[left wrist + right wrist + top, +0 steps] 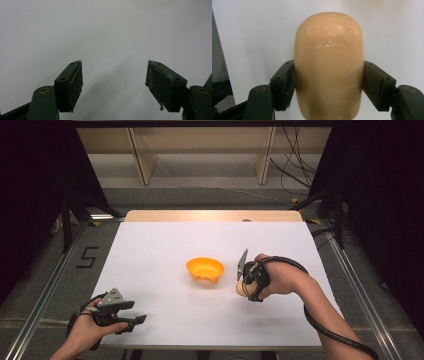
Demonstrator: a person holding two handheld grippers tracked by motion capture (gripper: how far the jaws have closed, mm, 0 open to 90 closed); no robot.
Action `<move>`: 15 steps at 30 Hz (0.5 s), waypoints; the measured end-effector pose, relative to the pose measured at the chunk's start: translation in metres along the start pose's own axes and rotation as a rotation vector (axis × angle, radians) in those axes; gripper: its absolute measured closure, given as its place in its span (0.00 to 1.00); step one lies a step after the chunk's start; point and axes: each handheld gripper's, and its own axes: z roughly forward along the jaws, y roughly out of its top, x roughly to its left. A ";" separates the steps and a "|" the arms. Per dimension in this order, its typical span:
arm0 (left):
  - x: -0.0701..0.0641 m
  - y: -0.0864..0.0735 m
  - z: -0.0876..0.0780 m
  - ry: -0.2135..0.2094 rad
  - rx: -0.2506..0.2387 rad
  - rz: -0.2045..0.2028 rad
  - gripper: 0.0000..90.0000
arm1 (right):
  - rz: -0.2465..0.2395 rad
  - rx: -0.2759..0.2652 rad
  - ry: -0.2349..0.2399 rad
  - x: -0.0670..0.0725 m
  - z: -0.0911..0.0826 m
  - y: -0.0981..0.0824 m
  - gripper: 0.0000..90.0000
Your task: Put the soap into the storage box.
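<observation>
Right gripper (242, 281) clamps a smooth tan egg-shaped object (328, 65) between both pads just right of the orange bowl (205, 270), left gripper (134, 320) rests open and empty on the white table (150, 250); risk: the rounded, glossy sides may slip from the narrow pads if the hand tilts.

The white table (165, 245) carries an orange bowl (205, 270) near its centre. At the bowl's 3 o'clock, the right gripper (243, 285) points down, with a tan rounded object (240, 290) at its jaws. At the bowl's 8 o'clock, near the table's front edge, the left gripper (134, 316) rests, jaws apart.
</observation>
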 end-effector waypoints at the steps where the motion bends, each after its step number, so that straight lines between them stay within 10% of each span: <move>1: 0.000 0.000 0.000 0.000 0.000 0.000 0.33 | -0.013 -0.008 -0.005 -0.001 0.001 0.001 0.37; 15: 0.000 0.000 0.000 0.000 -0.001 0.000 0.33 | -0.071 -0.028 -0.004 -0.009 0.003 0.011 0.37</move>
